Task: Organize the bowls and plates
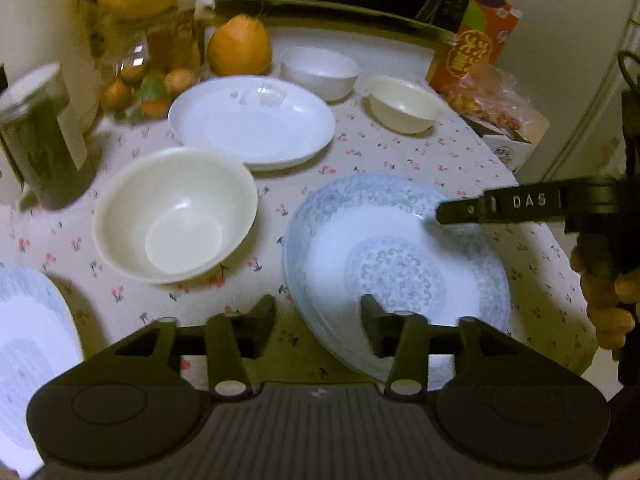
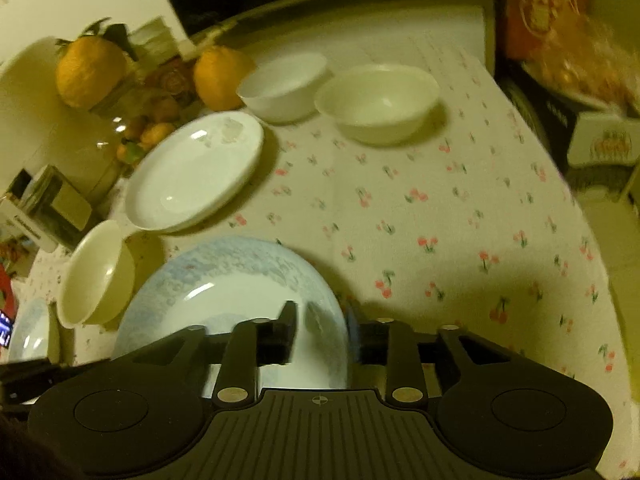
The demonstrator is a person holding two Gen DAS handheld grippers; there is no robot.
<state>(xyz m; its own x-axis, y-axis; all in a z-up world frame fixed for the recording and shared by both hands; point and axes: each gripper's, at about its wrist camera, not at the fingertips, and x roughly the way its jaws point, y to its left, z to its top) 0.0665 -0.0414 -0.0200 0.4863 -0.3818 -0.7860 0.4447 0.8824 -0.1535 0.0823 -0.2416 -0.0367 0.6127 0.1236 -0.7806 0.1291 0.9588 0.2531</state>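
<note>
Your left gripper [image 1: 318, 314], bottom centre of its view, angles down with jaws spread astride the near rim of the blue-patterned plate [image 1: 396, 256], not pinching it. A cream bowl [image 1: 176, 216] sits left of that plate. Your right gripper [image 2: 322, 320] straddles the plate's right rim, jaws parted; your hand [image 1: 608, 300] grips its handle at far right.

A home dining corner is suggested: a cherry-print tablecloth [image 2: 440, 208] is laid with bowls and plates, and oranges [image 1: 239, 46], a snack box [image 1: 476, 52] and a jar [image 1: 36, 136] are crowded along its edge.
</note>
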